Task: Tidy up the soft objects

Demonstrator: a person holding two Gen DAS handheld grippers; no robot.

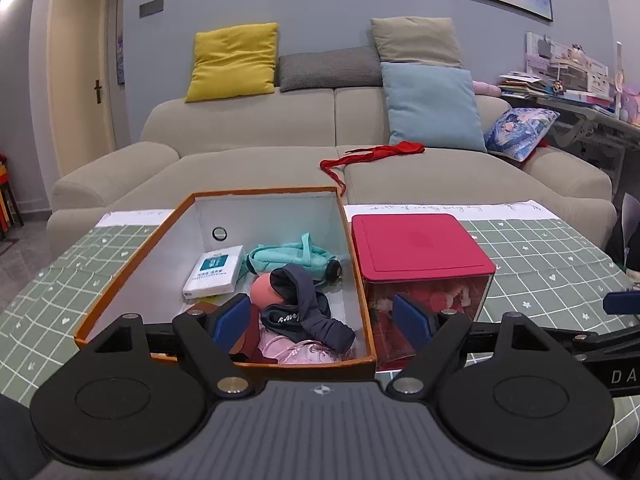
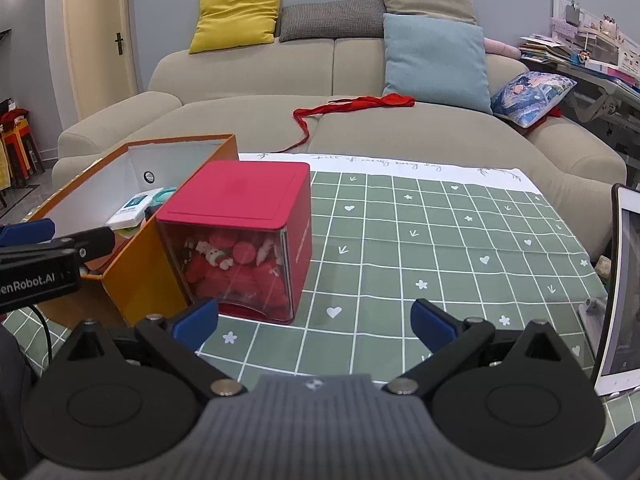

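Observation:
An orange cardboard box (image 1: 132, 268) with white inner walls sits on the table. It holds a dark navy garment (image 1: 304, 312), a teal pouch (image 1: 292, 258), a pink ball (image 1: 265, 291), pink fabric (image 1: 296, 350) and a white tissue pack (image 1: 216, 272). My left gripper (image 1: 322, 322) hovers open above the box's near end, nothing between its fingers. To the right of the orange box (image 2: 140, 280) stands a clear box with a red lid (image 2: 244, 200), full of red soft items (image 2: 236, 268). My right gripper (image 2: 314, 320) is open and holds nothing, low over the tablecloth in front of it.
A green checked tablecloth (image 2: 440, 248) covers the table. A tablet (image 2: 624, 280) stands on a stand at the right edge. Behind the table is a beige sofa (image 1: 260, 160) with several cushions and a red ribbon (image 1: 360, 158). A cluttered desk (image 1: 580, 92) stands far right.

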